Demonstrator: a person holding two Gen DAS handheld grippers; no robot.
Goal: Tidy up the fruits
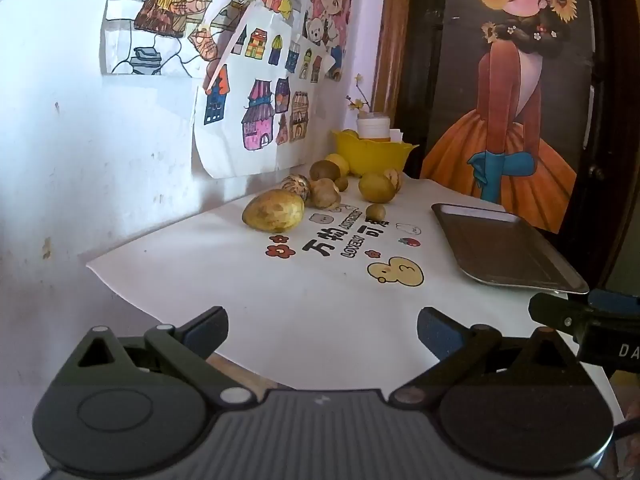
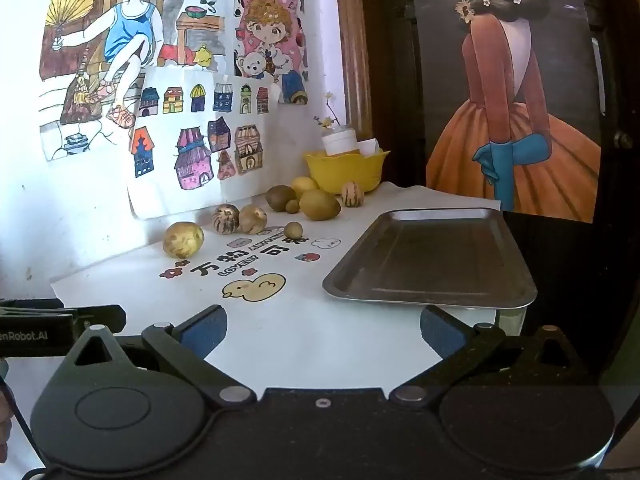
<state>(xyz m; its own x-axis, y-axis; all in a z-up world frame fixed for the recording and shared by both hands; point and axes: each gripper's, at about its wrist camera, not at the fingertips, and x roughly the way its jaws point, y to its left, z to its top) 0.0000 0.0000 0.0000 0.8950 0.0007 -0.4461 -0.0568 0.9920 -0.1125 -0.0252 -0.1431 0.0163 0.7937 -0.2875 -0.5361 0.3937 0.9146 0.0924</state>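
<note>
The white cup [image 2: 339, 141] is sunk in the yellow bowl [image 2: 345, 172] at centre frame, its base hidden, and the bowl's other contents cannot be made out. In the left wrist view the tray [image 1: 505, 249] blocks the table's right edge, and the other gripper [image 1: 588, 318] is cut off at the right border. Drawings [image 1: 248, 80] on the wall run past the top edge.

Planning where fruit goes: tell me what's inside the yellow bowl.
A white cup stands in the yellow bowl, with white paper beside it. From the left view, a yellowish fruit peeks over the rim. The wall hides the bowl's bottom.
</note>
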